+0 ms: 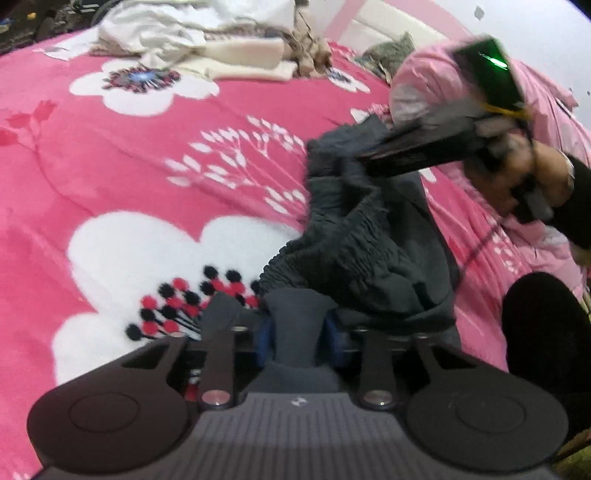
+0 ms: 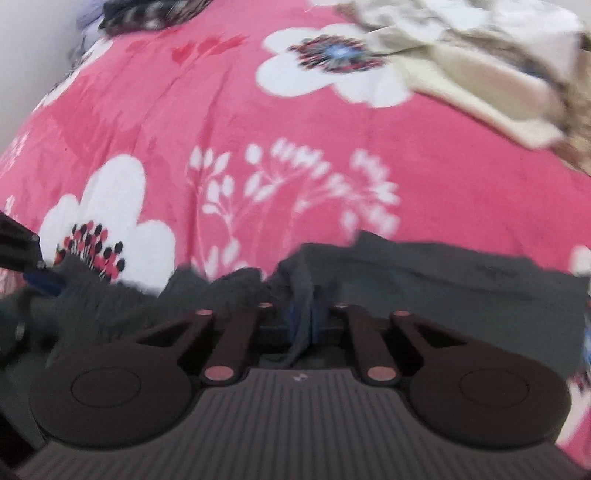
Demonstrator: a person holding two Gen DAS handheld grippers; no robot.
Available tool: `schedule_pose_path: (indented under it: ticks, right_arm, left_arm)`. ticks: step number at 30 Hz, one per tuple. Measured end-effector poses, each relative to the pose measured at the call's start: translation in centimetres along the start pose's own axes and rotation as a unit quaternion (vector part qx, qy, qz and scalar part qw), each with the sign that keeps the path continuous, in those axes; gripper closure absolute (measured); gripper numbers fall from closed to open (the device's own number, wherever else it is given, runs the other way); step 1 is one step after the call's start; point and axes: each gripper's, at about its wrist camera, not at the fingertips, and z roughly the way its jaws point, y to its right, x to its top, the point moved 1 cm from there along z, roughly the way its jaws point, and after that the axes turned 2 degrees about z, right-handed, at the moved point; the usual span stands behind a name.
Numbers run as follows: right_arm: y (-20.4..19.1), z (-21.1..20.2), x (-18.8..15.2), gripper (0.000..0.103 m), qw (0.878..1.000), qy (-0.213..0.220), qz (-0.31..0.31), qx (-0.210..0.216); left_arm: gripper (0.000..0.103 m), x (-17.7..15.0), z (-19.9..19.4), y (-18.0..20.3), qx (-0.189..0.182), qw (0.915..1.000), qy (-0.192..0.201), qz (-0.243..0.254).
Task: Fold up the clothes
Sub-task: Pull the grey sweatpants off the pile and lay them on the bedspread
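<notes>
A dark grey garment with a gathered elastic waistband lies bunched on the pink floral bedspread. My left gripper is shut on a thick fold of its near edge, with cloth pressed between the blue pads. In the left wrist view my right gripper pinches the garment's far edge, held by a hand. In the right wrist view my right gripper is shut on a thin grey fold, and the garment stretches out to the right. The left gripper shows at the left edge, blurred.
A heap of white and cream clothes lies at the far side of the bed. A pale pink quilt or pillow rises at the right. A dark striped item sits by the wall. A person's dark-clad knee is at the right.
</notes>
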Motion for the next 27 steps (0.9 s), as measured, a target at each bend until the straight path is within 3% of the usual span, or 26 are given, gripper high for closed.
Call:
schedule_pose_path:
  ticks: [3,6,8,11,14,16,17,19,21,23,25,27]
  right_arm:
    - [2.7,-5.2,-1.2,0.100,0.994,0.068,0.087,-0.010]
    - [4.2,-11.1,-4.1,0.100,0.976,0.141,0.169,-0.001]
    - [4.2,-12.6,-6.2,0.100,0.968,0.155,0.199,-0.001]
    - [4.0,-11.4,-9.6,0.100,0.963,0.117,0.241,-0.020]
    - [4.3,-8.4,-12.5,0.098,0.956,0.037,0.291,-0.029]
    - [4.3,-7.5,-13.8,0.096,0.950,0.006,0.313,-0.020]
    - [4.2,-7.8,-14.0,0.095,0.950,0.004,0.311,-0.022]
    - [3.9,-9.6,-14.0,0.090,0.956,0.024,0.290,-0.038]
    - [3.7,-12.2,-13.6,0.077,0.961,0.061,0.264,-0.056]
    - [4.2,-14.0,-13.1,0.069,0.962,0.096,0.252,-0.052]
    - [4.8,-15.6,-12.6,0.054,0.960,0.130,0.243,-0.042]
    - [5.0,-15.5,-11.4,0.052,0.959,0.142,0.244,-0.019]
  left_arm:
    - [0.085,0.7,-2.5,0.3,0.010,0.9993,0.031,0.018]
    - [0.088,1.3,-5.8,1.2,0.029,0.9960,0.067,0.053]
    - [0.093,1.1,-7.5,1.6,0.042,0.9939,0.075,0.069]
    - [0.096,-0.2,-8.0,1.7,0.058,0.9950,0.039,0.071]
    - [0.091,-2.1,-6.4,1.4,0.057,0.9959,-0.043,0.055]
    - [0.088,-3.6,-5.5,1.7,0.072,0.9907,-0.090,0.072]
    - [0.080,-4.2,-5.5,2.0,0.081,0.9873,-0.106,0.086]
    - [0.075,-4.5,-6.5,2.3,0.092,0.9839,-0.114,0.103]
    - [0.066,-4.1,-8.2,2.0,0.102,0.9841,-0.101,0.105]
    - [0.060,-3.2,-10.0,1.2,0.119,0.9858,-0.069,0.096]
    - [0.054,-1.6,-10.7,-0.2,0.126,0.9894,-0.031,0.064]
    - [0.052,0.2,-9.9,-1.1,0.115,0.9930,-0.010,0.024]
